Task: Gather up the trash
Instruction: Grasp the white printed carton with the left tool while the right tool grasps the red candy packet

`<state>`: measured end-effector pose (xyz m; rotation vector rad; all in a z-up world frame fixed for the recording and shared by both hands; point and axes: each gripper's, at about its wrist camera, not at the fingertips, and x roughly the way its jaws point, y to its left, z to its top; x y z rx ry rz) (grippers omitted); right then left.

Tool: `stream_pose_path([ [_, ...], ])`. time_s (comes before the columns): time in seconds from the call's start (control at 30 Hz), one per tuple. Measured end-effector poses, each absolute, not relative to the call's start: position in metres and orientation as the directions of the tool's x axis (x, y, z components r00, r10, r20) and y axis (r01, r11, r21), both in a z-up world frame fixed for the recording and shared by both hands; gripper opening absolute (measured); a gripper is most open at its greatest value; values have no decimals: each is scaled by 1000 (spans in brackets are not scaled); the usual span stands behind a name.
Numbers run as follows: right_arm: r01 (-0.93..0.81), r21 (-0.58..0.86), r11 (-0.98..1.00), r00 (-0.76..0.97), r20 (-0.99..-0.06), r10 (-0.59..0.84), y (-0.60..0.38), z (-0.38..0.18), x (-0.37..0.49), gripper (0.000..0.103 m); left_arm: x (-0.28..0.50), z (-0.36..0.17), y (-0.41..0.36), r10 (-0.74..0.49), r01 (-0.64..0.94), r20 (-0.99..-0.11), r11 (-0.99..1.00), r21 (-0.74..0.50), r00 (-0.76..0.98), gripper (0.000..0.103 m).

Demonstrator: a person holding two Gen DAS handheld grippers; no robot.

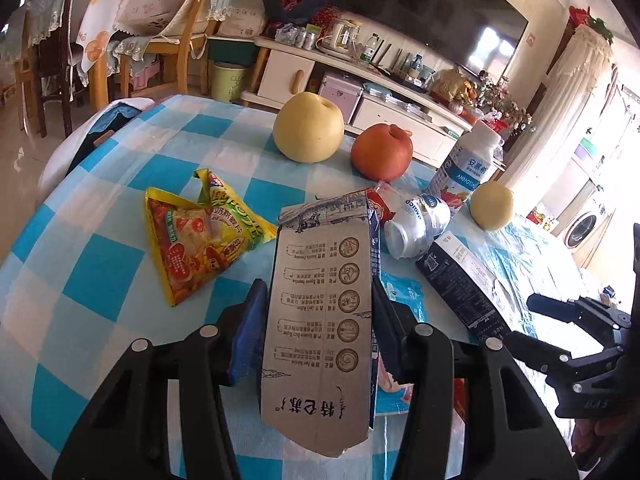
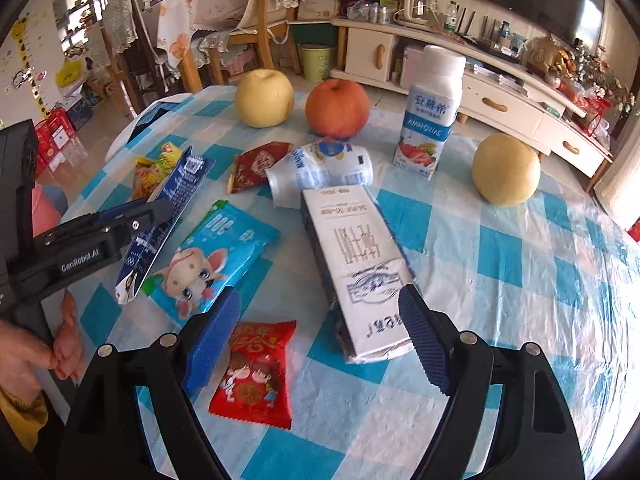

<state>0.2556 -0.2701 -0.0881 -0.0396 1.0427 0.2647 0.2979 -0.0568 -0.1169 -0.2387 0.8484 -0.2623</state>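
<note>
Beyond the right claw's open fingers lie two milk cartons: one [image 2: 360, 268] flat between the fingertips, one [image 2: 168, 224] to its left. There are two yogurt bottles [image 2: 430, 112] [image 2: 320, 172], three round fruits [image 2: 264, 98] [image 2: 337, 109] [image 2: 506, 169], and four snack wrappers [image 2: 256, 372] [image 2: 212, 256] [image 2: 258, 166] [image 2: 154, 168].

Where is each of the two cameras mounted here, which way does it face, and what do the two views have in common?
Left wrist: on the left gripper, looking along fingers shut on a flattened milk carton, across the checked table; the right gripper shows at right.
Right wrist: on the right gripper, open above a second carton lying flat; the left gripper and the left hand show at left.
Shared: both face the TV cabinet; both show the apple, pears, and upright yogurt bottle.
</note>
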Motion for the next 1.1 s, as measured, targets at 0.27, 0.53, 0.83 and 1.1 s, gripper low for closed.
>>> stream_pose_path([
  [0.27, -272, 164, 948, 371, -891, 261, -257, -101, 239, 58, 270, -107, -34, -282, 69, -685, 945, -321, 672, 52],
  [0.53, -323, 117, 939, 329, -917, 227, -239, -121, 239, 52, 239, -94, -18, -238, 56, -662, 957, -284, 711, 52],
  [0.83, -356, 44, 934, 334, -927, 171, -222, -128, 240, 46, 229, -90, -10, -245, 82, -641, 958, -274, 727, 52],
  [1.1, -336, 16, 942, 343, -929, 138, -215, -131, 246, 39, 226, -89, -3, -241, 89, -632, 961, -263, 737, 52],
])
